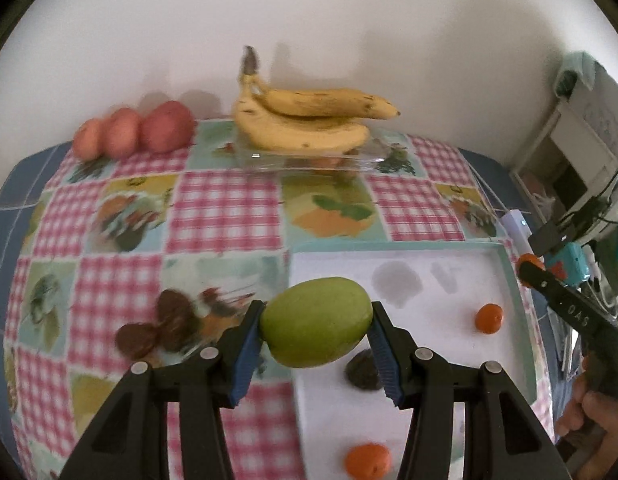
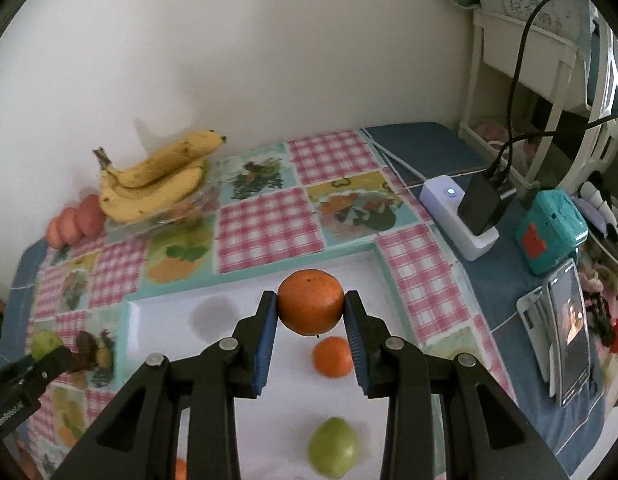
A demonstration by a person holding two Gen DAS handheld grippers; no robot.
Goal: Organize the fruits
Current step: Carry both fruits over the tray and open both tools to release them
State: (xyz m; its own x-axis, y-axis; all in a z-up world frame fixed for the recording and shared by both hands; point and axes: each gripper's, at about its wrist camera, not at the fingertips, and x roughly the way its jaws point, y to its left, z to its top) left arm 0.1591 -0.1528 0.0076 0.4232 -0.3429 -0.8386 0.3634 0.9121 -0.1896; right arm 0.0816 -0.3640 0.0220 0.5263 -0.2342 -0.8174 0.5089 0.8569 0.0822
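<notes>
My left gripper (image 1: 317,314) is shut on a green mango-like fruit (image 1: 315,332), held above the left edge of a white tray with a teal rim (image 1: 389,245). On the tray lie two oranges (image 1: 488,318) (image 1: 367,460) and a dark fruit (image 1: 363,372). My right gripper (image 2: 310,299) is shut on an orange (image 2: 311,312) above the tray (image 2: 253,276). Under it lie another orange (image 2: 333,356) and a green fruit (image 2: 333,446). In the right wrist view the left gripper (image 2: 41,360) shows at the left edge with its green fruit.
Bananas (image 1: 309,124) lie on a clear glass dish (image 1: 269,158) by the wall, with reddish fruits (image 1: 133,130) to their left. A checked cloth (image 2: 269,224) covers the table. At the right stand a power strip (image 2: 449,208), a teal box (image 2: 549,232) and a phone (image 2: 569,336).
</notes>
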